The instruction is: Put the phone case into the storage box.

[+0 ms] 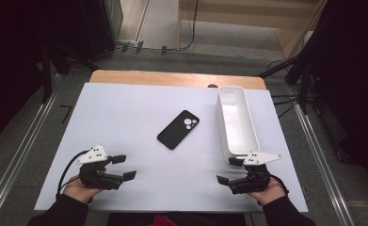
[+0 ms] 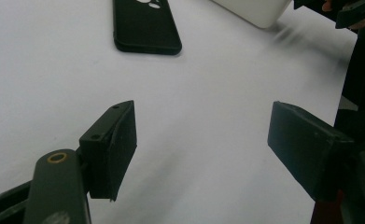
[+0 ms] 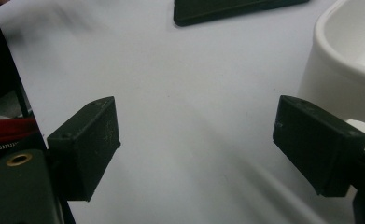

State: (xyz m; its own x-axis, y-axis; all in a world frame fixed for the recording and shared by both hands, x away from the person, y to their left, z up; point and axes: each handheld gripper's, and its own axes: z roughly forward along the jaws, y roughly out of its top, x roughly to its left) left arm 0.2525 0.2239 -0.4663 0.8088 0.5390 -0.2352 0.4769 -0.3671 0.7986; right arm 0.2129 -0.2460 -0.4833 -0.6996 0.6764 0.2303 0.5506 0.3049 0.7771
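The tabletop (image 1: pixel 125 117) is a white rectangular surface with a strip of bare wood along its far edge. A black phone (image 1: pixel 178 129) lies flat near the centre of the tabletop, camera side up, set diagonally with its lens cluster toward the far right corner. A white oblong bin (image 1: pixel 240 146) stands along the right edge, its long axis running from the far edge toward the near edge; its interior is visible and holds nothing. The phone and the bin are apart, with bare tabletop between them.

The left gripper (image 1: pixel 124 166) is held by the left hand (image 1: pixel 80 187) close to the near left corner. Its jaws stand well apart with only tabletop between them; it grips nothing. In the left gripper view the same gripper (image 2: pixel 203 140) points across the surface, with the phone (image 2: pixel 145 25) lying ahead and a corner of the bin (image 2: pixel 255 11) beyond it.

The right gripper (image 1: pixel 229 170) is held by the right hand (image 1: pixel 268 192) close to the near right corner, just beside the near end of the bin. Its jaws are likewise spread and clear of any object. In the right gripper view this gripper (image 3: pixel 196 144) faces bare tabletop; the bin wall (image 3: pixel 339 84) stands just beside the right-hand jaw, and the phone edge (image 3: pixel 227 9) lies ahead.
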